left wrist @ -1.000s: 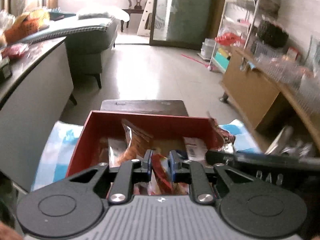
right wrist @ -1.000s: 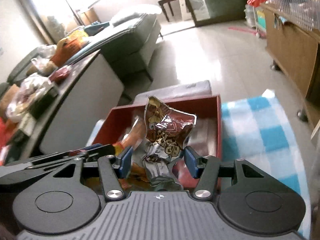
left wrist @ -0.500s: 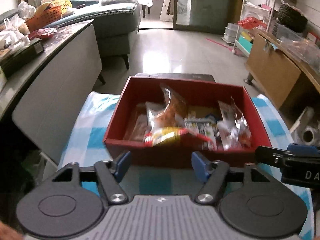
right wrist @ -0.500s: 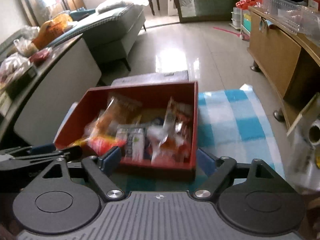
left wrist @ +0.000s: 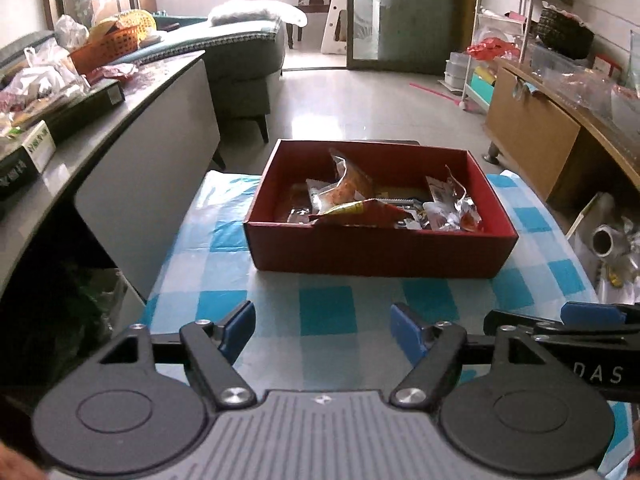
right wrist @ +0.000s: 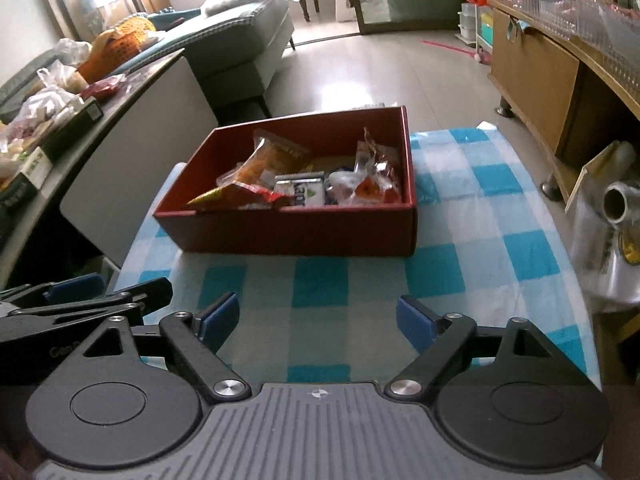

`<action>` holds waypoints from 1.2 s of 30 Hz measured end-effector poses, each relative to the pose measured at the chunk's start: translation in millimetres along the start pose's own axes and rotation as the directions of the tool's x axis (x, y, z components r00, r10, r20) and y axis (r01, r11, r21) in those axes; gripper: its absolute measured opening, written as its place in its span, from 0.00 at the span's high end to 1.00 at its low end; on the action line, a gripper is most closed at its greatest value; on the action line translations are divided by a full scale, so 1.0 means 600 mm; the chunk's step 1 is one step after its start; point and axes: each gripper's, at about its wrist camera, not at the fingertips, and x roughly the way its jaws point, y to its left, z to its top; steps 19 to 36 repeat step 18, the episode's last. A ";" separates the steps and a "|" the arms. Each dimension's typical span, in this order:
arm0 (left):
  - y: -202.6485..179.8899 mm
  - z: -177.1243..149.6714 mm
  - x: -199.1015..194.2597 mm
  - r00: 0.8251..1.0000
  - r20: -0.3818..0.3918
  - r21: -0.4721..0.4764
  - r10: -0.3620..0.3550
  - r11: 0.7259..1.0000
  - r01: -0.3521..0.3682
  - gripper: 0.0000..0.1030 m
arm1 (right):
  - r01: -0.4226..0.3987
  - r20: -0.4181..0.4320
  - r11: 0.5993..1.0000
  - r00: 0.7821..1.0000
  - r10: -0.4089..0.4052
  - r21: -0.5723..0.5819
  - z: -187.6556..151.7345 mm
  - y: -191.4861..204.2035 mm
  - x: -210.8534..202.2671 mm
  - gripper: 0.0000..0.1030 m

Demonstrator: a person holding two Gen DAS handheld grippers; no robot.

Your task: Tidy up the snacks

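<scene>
A red box (left wrist: 376,252) (right wrist: 296,232) stands on the blue-and-white checked cloth (left wrist: 328,312) (right wrist: 476,220). Several snack packets lie inside it, among them an orange packet (left wrist: 352,182) (right wrist: 272,158) and a red-and-yellow one (left wrist: 360,214) (right wrist: 240,194). My left gripper (left wrist: 323,330) is open and empty, above the cloth in front of the box. My right gripper (right wrist: 318,320) is open and empty, also in front of the box. Each gripper shows at the other view's edge.
A grey cabinet (left wrist: 120,152) with bags and boxes on top stands left. A wooden sideboard (left wrist: 532,136) stands right. A foil roll (right wrist: 620,200) sits at the cloth's right edge. A sofa (left wrist: 240,52) is behind.
Both grippers let go of their snack packets into the red box, opened, and pulled back towards me. The packets now lie in the box.
</scene>
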 end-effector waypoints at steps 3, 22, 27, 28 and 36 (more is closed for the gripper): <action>-0.001 -0.008 -0.017 1.000 0.013 0.017 0.007 1.000 -0.007 0.34 | -0.007 0.006 1.000 1.000 0.008 -0.006 -0.012 0.004 -0.012 0.13; 0.003 -0.021 -0.052 0.996 0.086 0.031 -0.017 0.999 0.014 0.34 | -0.061 0.054 0.998 0.997 0.061 -0.003 -0.031 0.008 -0.048 0.13; 0.003 -0.021 -0.052 0.996 0.086 0.031 -0.017 0.999 0.014 0.34 | -0.061 0.054 0.998 0.997 0.061 -0.003 -0.031 0.008 -0.048 0.13; 0.003 -0.021 -0.052 0.996 0.086 0.031 -0.017 0.999 0.014 0.34 | -0.061 0.054 0.998 0.997 0.061 -0.003 -0.031 0.008 -0.048 0.13; 0.003 -0.021 -0.052 0.996 0.086 0.031 -0.017 0.999 0.014 0.34 | -0.061 0.054 0.998 0.997 0.061 -0.003 -0.031 0.008 -0.048 0.13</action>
